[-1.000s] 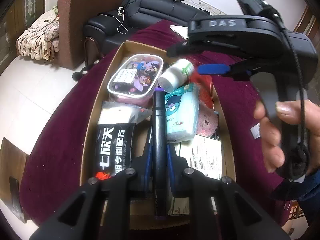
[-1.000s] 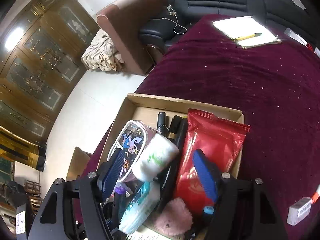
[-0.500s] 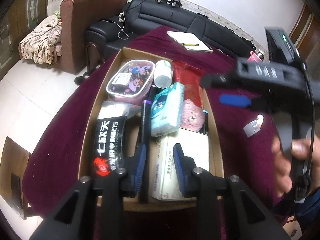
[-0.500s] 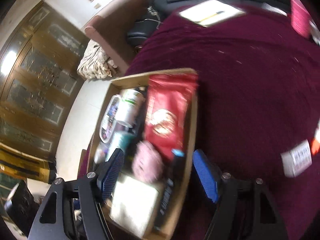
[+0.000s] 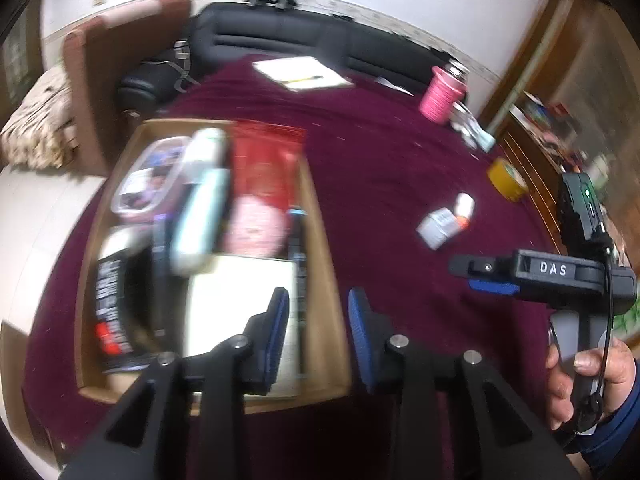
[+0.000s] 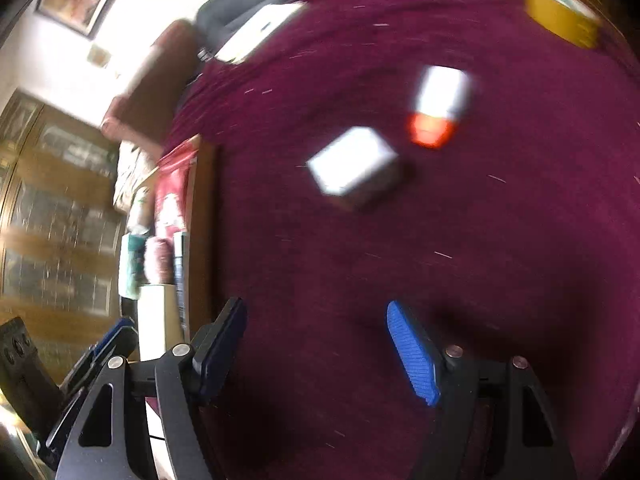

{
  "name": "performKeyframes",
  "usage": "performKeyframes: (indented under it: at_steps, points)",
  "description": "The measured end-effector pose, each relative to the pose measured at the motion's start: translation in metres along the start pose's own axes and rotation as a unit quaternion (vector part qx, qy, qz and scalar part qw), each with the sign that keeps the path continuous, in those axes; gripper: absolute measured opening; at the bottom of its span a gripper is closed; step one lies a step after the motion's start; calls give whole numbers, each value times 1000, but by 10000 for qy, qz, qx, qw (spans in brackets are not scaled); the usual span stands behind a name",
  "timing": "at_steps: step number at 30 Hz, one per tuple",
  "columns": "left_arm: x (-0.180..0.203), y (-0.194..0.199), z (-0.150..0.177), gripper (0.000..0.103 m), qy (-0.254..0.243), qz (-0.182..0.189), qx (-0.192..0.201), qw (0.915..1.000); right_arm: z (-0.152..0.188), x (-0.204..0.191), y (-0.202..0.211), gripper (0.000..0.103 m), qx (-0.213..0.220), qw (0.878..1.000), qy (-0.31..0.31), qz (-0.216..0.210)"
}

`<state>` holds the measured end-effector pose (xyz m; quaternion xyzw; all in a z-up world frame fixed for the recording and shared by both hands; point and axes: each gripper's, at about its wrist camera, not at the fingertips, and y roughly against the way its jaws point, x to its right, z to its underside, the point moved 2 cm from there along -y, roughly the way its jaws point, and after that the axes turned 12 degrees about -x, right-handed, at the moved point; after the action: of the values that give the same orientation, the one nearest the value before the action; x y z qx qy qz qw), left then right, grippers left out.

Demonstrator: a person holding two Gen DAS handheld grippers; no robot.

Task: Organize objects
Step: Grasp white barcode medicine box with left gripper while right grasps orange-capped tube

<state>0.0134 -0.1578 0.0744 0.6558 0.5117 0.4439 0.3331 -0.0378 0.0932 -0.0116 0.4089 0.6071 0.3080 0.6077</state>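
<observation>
The cardboard box (image 5: 326,280) on the maroon cloth holds a red pouch (image 5: 266,164), a cartoon-print case (image 5: 150,176), a teal pack, a pink fluffy item and a dark pen (image 5: 160,264), all blurred. My left gripper (image 5: 318,312) hovers over the box's right wall, its jaws opening with nothing between them. My right gripper (image 6: 316,320) is open and empty above bare cloth. Ahead of it lie a small white box (image 6: 352,168) and a white bottle with an orange cap (image 6: 438,104). In the left wrist view my right gripper (image 5: 492,280) is held by a hand at the right.
A yellow tape roll (image 6: 560,12) lies beyond the bottle. A pink cup (image 5: 442,94) and a notepad with a pencil (image 5: 302,74) are at the far side of the table. A black sofa and a brown armchair stand behind it. The cardboard box (image 6: 200,216) is left of my right gripper.
My left gripper let go of the dark pen in the box, opened and drew right to the box's wall. My right gripper swung right from above the box to the cloth near the small white box.
</observation>
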Motion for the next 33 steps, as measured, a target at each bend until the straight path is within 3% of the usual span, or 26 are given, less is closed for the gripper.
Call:
performKeyframes:
  at_steps: [6, 13, 22, 26, 28, 30, 33]
  points:
    - [62, -28, -15, 49, -958, 168, -250, 9949, 22, 49, 35, 78, 257, 9986, -459, 40]
    - [120, -72, -55, 63, -2215, 141, -483, 9739, 53, 90, 69, 80, 483, 9950, -860, 165]
    - [162, -133, -88, 65, -2831, -127, -777, 9559, 82, 135, 88, 80, 557, 9891, -1317, 344]
    - [173, -161, -95, 65, -2968, -392, -867, 9502, 88, 146, 96, 80, 598, 9874, -1402, 417]
    - [173, -170, -98, 46, -2943, -297, -927, 9508, 86, 147, 97, 80, 589, 9874, -1412, 410]
    - [171, -174, -99, 38, -2758, -330, -961, 9558, 80, 145, 98, 80, 590, 9880, -1381, 360]
    - [164, -163, -91, 34, -2468, -221, -893, 9647, 64, 137, 97, 80, 547, 9901, -1259, 281]
